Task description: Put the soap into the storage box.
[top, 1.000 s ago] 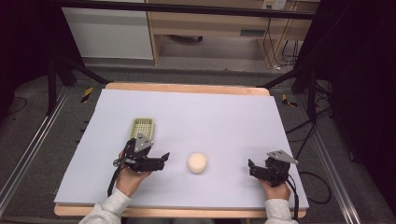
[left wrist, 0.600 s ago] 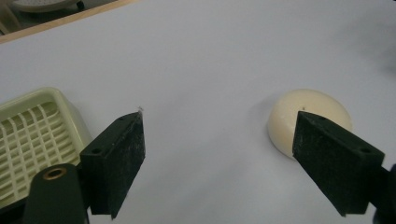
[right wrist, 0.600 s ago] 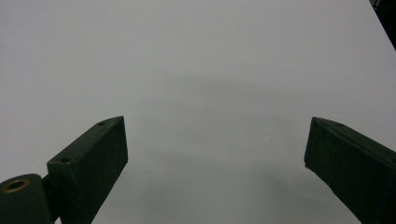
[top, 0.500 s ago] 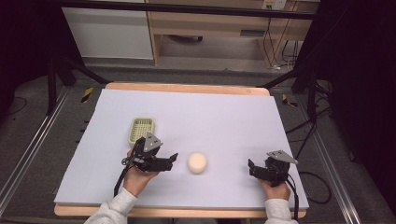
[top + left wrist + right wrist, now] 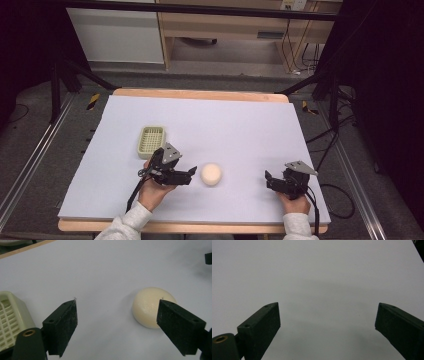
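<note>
Covering part of the cream ball's [image 5: 150,307] lower right edge, the left tool's [image 5: 117,325] far jaw cuts it off in the left gripper view; jaws stand apart, nothing between them, ball just ahead and toward that jaw. Pale slotted basket [image 5: 11,320] sits beside the other jaw, cropped by the frame edge. From above, the left tool [image 5: 190,175] lies level, pointing at the ball [image 5: 211,174], close but apart. Right tool [image 5: 268,181] rests on the desk [image 5: 240,120], jaws apart, well beyond the ball.
</note>
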`<state>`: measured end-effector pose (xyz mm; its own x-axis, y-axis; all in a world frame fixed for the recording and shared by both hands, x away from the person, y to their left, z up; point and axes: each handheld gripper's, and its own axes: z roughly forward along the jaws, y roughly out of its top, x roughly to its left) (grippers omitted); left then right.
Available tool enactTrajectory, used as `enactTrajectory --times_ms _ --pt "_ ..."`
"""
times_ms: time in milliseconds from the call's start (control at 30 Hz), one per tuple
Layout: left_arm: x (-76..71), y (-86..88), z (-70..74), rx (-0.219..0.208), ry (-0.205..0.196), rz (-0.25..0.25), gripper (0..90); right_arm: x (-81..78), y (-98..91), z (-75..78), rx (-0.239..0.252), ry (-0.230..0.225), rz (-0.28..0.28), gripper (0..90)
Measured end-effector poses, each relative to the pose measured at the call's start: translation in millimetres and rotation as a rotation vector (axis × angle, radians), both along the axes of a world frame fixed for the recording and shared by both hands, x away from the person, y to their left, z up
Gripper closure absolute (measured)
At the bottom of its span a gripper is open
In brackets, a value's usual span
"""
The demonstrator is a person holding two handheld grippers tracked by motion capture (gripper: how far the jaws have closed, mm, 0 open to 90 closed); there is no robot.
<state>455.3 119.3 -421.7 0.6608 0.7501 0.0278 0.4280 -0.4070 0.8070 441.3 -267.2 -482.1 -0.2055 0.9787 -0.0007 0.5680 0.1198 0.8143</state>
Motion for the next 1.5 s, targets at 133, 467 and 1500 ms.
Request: enactTrajectory --times_ms 133,467,1500 --pt "0.2 -7.4 -1.7 0.017 0.003 -0.014 16.4 0.0 0.0 0.0 0.0 -0.002 0.0 6.5" --pt "0.5 -21.0 -5.5 0.004 0.013 -0.032 15.9 -0.1 0.2 0.2 0.004 -0.006 0.002 6.4" --pt "5.4 -55.9 -21.5 0.032 0.067 -0.072 14.0 0.7 0.3 0.5 0.008 -0.01 0.01 6.1"
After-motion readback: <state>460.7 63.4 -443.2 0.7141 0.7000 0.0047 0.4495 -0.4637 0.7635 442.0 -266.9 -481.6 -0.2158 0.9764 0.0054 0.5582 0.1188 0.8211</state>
